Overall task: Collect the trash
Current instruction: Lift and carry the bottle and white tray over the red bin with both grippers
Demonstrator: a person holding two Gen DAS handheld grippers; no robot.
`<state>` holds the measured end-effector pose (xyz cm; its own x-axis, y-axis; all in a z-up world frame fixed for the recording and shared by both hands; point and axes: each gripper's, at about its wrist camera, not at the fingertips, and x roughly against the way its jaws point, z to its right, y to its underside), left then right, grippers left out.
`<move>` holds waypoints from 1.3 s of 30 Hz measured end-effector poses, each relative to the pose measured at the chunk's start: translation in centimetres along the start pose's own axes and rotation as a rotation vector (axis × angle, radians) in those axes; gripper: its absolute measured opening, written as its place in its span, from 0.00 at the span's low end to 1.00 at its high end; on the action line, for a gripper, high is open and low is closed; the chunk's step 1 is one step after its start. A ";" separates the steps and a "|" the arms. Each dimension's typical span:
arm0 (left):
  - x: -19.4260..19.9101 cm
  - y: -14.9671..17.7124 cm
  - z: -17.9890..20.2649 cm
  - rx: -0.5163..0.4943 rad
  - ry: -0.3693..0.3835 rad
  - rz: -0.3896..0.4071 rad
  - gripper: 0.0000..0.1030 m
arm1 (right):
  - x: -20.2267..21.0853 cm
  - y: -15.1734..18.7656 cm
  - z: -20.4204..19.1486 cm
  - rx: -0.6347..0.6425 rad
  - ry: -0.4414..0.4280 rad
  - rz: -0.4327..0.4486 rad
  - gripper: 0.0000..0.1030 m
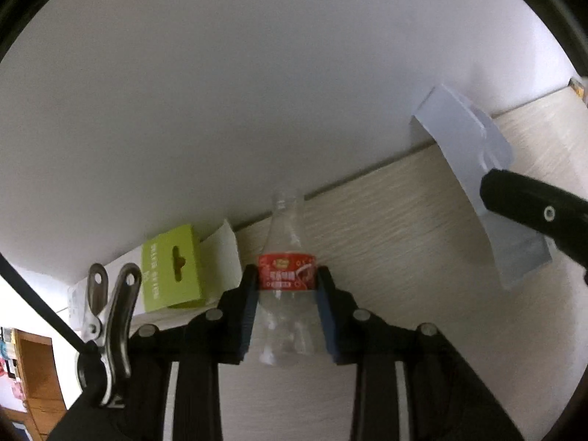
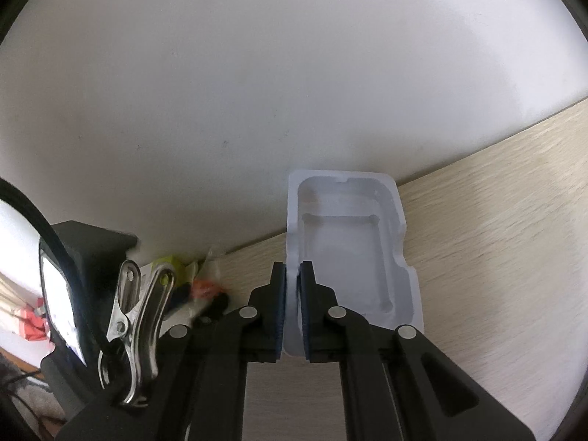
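Looking down along the left gripper (image 1: 286, 279): it's angled steeply toward the pale wood surface (image 1: 404, 239), jaws closed on a clear plastic bottle (image 1: 284, 294), pads pressing the red label on both sides. Bottle has no cap, neck pointing toward the white wall (image 1: 257, 92). Green box (image 1: 171, 268) sits just left of the bottle, against the wall. At right, the right gripper's black finger holds up a white plastic tray (image 1: 466, 154) off the surface.

Right wrist view: right gripper (image 2: 292, 283) tilted down & fwd, jaws nearly shut, pinching the tray's (image 2: 349, 242) thin left rim. Tray's hollow side faces the cam. Small clutter of wrappers (image 2: 202, 286) at left near the wall, too blurred to ID.
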<state>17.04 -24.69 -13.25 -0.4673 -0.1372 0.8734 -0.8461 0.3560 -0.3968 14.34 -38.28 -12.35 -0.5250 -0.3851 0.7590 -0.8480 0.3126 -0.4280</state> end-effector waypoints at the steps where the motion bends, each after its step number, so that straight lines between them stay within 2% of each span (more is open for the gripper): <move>1: 0.5 0.3 -0.6 0.005 0.005 0.007 0.31 | 0.1 -0.1 -0.1 0.006 0.004 -0.002 0.08; 7: 4.7 1.5 -3.7 -0.009 -0.008 0.086 0.31 | 0.4 -0.3 -1.3 0.018 -0.021 -0.005 0.08; 20: 7.5 4.0 -7.4 0.065 -0.030 0.090 0.31 | 1.4 -0.2 -5.8 0.100 -0.066 0.000 0.08; 21: 7.0 3.1 -6.3 0.069 -0.030 0.091 0.31 | 1.6 -0.1 -6.2 0.105 -0.068 0.002 0.08; 26: 8.7 3.9 -7.5 0.098 -0.028 0.127 0.31 | 2.8 -0.6 -8.4 0.131 -0.081 0.013 0.08; 28: 9.5 4.8 -8.6 0.115 -0.018 0.138 0.31 | 3.0 -0.6 -9.0 0.141 -0.087 0.017 0.08; 32: 10.1 6.3 -11.8 0.163 0.065 0.133 0.31 | 3.7 -0.1 -10.6 0.143 -0.116 0.022 0.08; 39: 12.2 9.9 -17.2 0.181 0.054 0.178 0.31 | 3.5 1.1 -14.8 0.137 -0.179 0.027 0.08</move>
<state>7.41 -6.94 -1.63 -0.6028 -0.0363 0.7971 -0.7861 0.1986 -0.5854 12.64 -26.47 -2.92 -0.5420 -0.5300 0.6522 -0.8289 0.2092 -0.5188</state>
